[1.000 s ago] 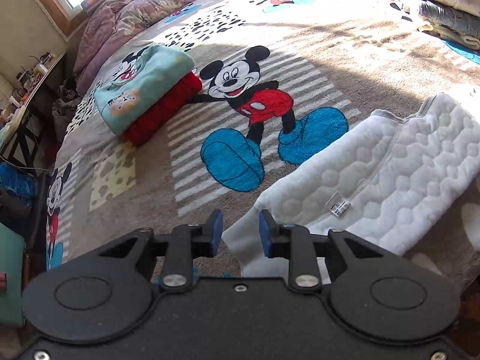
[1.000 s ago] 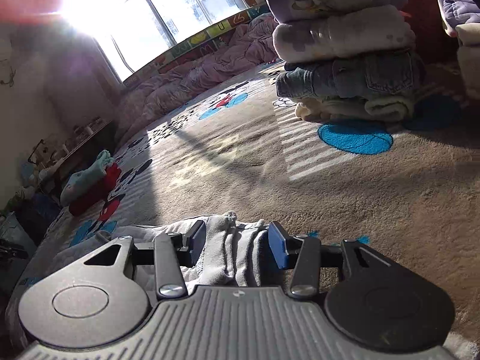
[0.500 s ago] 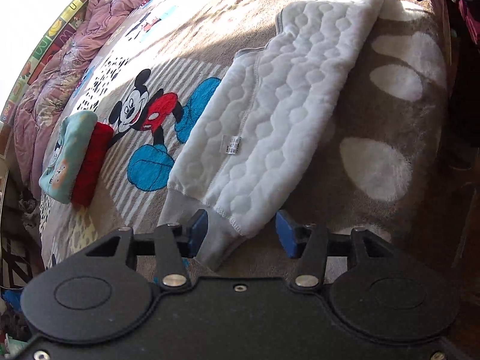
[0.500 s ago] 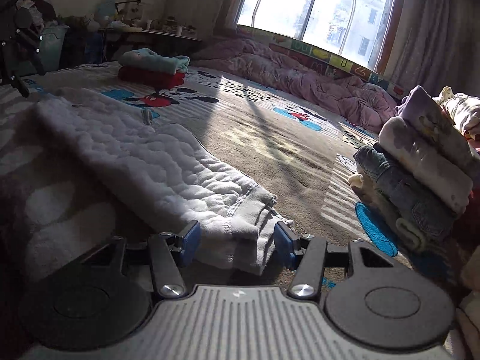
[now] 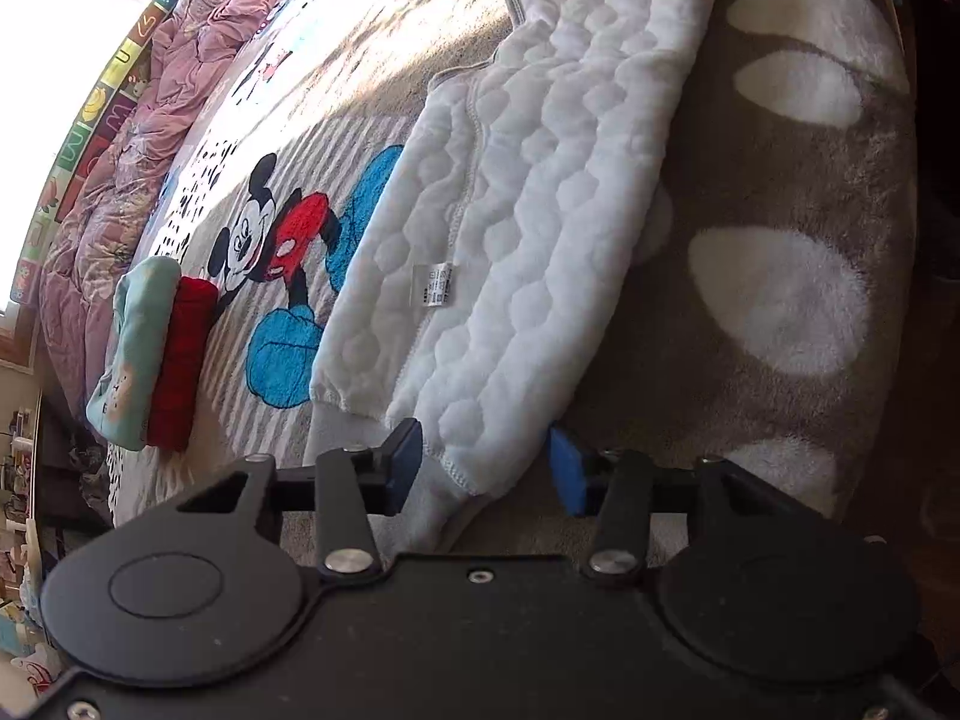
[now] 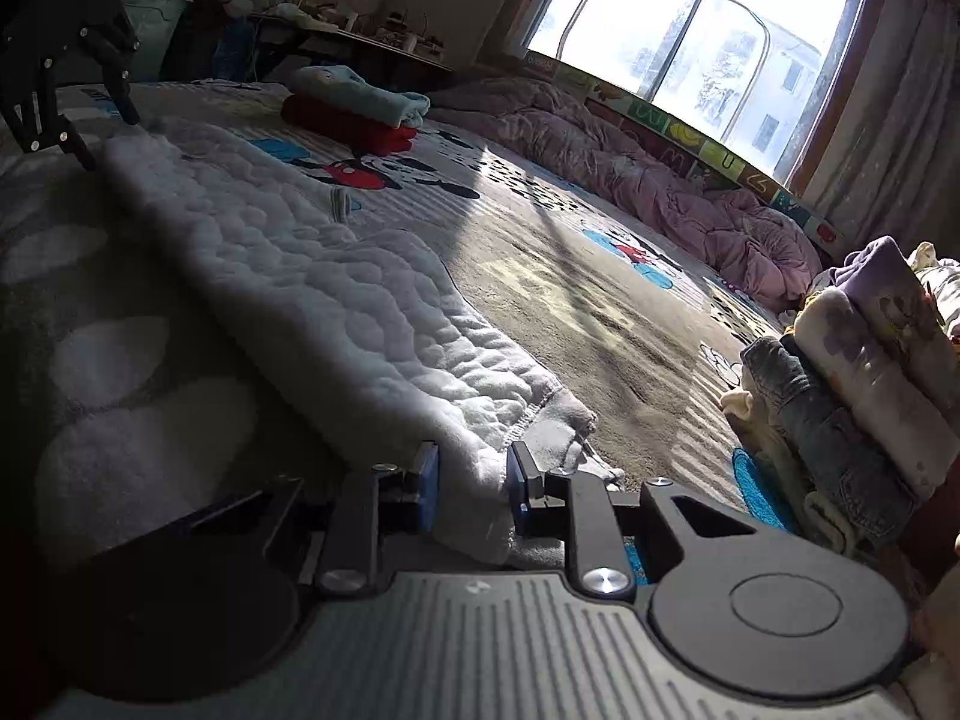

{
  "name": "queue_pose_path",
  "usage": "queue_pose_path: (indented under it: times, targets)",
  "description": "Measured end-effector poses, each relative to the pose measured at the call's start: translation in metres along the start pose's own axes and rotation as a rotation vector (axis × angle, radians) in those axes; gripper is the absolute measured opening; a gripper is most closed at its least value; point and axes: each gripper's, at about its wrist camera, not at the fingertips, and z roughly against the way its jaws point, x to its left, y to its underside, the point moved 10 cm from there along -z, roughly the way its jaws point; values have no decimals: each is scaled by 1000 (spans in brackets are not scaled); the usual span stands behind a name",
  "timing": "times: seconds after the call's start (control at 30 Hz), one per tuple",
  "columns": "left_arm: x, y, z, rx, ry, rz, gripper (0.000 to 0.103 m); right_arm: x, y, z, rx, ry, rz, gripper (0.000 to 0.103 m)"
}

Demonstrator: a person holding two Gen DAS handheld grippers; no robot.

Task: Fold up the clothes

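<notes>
A white quilted garment [image 5: 540,210] lies folded into a long strip on the Mickey Mouse blanket [image 5: 270,240]. Its grey-trimmed near end sits between the blue pads of my left gripper [image 5: 486,468], which is open and wide around it. In the right wrist view the same garment [image 6: 312,276] stretches away to the left. My right gripper [image 6: 474,483] is shut on its other end, the cloth pinched between the pads. My left gripper [image 6: 108,138] shows as a black frame at the far end of the strip.
A folded teal and red pile [image 5: 156,354] rests beyond the garment. A taller stack of folded clothes [image 6: 858,384] stands at the right. A pink duvet [image 6: 660,192] lies under the window. The bed's edge [image 5: 900,120] runs close beside the garment.
My right gripper's fingers have come together onto the garment's end. The left gripper has moved slightly closer to its end and stays open.
</notes>
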Motion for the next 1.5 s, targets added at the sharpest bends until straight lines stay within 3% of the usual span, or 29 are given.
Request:
queue_pose_path:
  times: [0.1, 0.13, 0.17, 0.2, 0.27, 0.3, 0.37, 0.5, 0.67, 0.93, 1.33, 1.43, 1.5]
  targets:
    - [14, -12, 8, -37, -22, 52, 11, 5, -2, -4, -2, 6, 16, 25]
    - [18, -15, 10, -46, -27, 69, 9, 7, -2, -5, 0, 11, 27, 30]
    - [22, -18, 12, -52, -31, 82, 9, 10, -1, -7, 6, 16, 42, 47]
    - [26, -21, 14, -57, -38, 88, 8, 13, 1, -10, 18, 17, 57, 51]
    - [34, -28, 16, -65, -55, 95, 7, 16, 1, -14, 21, -1, 58, 40]
    - [39, -31, 17, -68, -66, 102, 7, 14, -2, -14, 12, -16, 31, 24]
    - [54, -39, 19, -75, -95, 125, 7, 5, -13, -10, -26, -21, -28, 15]
    - [89, -53, 15, -78, -166, 187, 6, -22, -37, -2, -123, 28, -131, 12]
    - [123, -64, -11, -43, -221, 276, 6, -64, -66, -26, -185, 76, -254, 12]
    - [174, -81, -51, 14, -300, 418, 6, -97, -79, -93, -121, 52, -359, 11]
    - [179, -68, -110, 129, -252, 515, 6, -137, -103, -147, -102, 25, -384, 12]
    - [187, -60, -120, 164, -288, 564, 6, -142, -111, -159, -109, 39, -393, 21]
    - [195, -51, -123, 189, -323, 600, 8, -151, -112, -162, -128, 50, -443, 39]
